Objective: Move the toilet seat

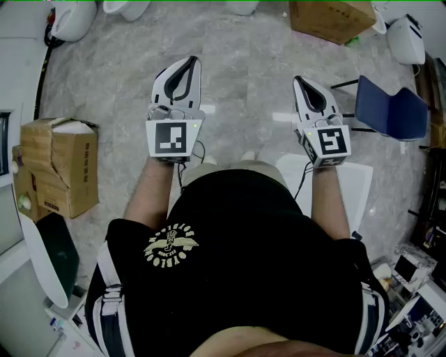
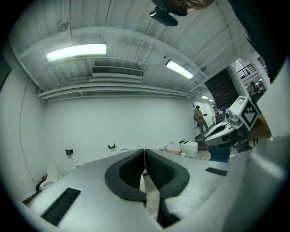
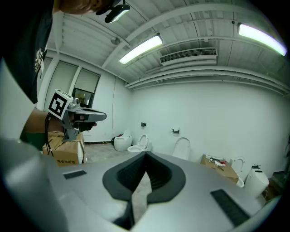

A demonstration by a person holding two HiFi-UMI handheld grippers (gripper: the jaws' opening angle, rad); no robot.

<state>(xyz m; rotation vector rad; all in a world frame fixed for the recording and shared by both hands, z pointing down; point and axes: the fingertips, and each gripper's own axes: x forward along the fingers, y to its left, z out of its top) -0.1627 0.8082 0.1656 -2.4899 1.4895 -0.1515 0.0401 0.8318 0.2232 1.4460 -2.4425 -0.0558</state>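
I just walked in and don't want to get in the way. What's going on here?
A person stands on the grey marble floor, holding a white two-jaw gripper in each hand out in front. The left gripper and the right gripper are both shut and empty, touching nothing. White toilets stand along the far wall, and a brown cardboard box sits to the person's left.

White panel (image 1: 355, 188) partly hidden behind person (image 1: 237, 258), cardboard box (image 1: 327, 17) cut by top edge
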